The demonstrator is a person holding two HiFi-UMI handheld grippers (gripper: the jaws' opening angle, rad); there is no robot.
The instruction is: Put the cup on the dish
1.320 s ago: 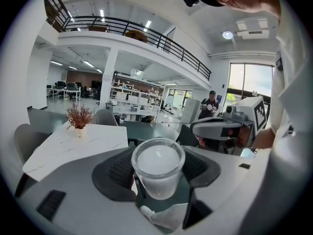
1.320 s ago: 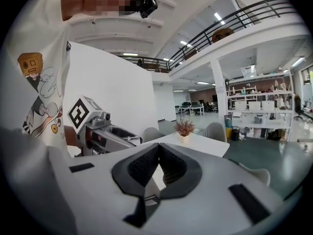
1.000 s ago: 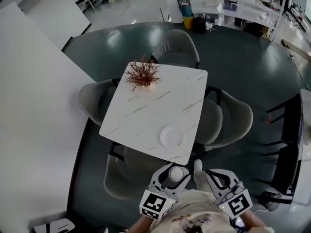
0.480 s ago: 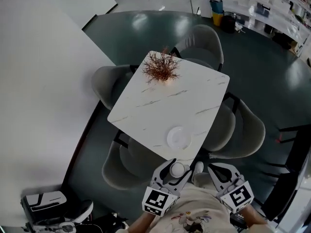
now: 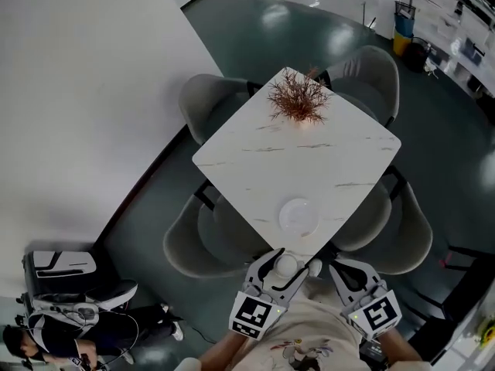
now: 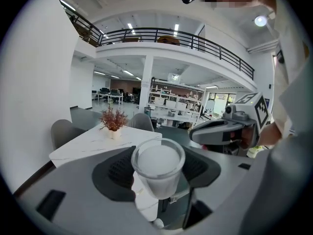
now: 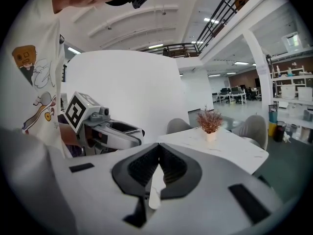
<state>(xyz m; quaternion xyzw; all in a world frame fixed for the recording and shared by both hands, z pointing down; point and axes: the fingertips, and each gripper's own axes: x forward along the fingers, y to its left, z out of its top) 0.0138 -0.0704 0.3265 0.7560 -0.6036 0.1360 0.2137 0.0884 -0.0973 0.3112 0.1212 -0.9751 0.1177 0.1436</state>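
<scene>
A clear plastic cup (image 5: 286, 266) (image 6: 158, 166) stands upright between the jaws of my left gripper (image 5: 283, 270) (image 6: 157, 169), which is shut on it just short of the table's near corner. The white dish (image 5: 298, 216) lies on the white marble table (image 5: 255, 161), a little beyond the cup. Close to the right of the left one, my right gripper (image 5: 315, 270) (image 7: 157, 169) has its jaws shut with nothing in them. The right gripper view shows the left gripper (image 7: 105, 129) at its left. The dish is hidden in both gripper views.
A small pot with a reddish dry plant (image 5: 298, 99) (image 6: 113, 121) (image 7: 210, 122) stands at the table's far corner. Grey chairs (image 5: 207, 238) surround the table. A curved white wall (image 5: 85, 91) runs along the left. A person with gear (image 5: 54, 335) is at the lower left.
The table and dish have shifted right and down in the head view and stand nearer the grippers. Both grippers have kept their state, the cup still in the left one.
</scene>
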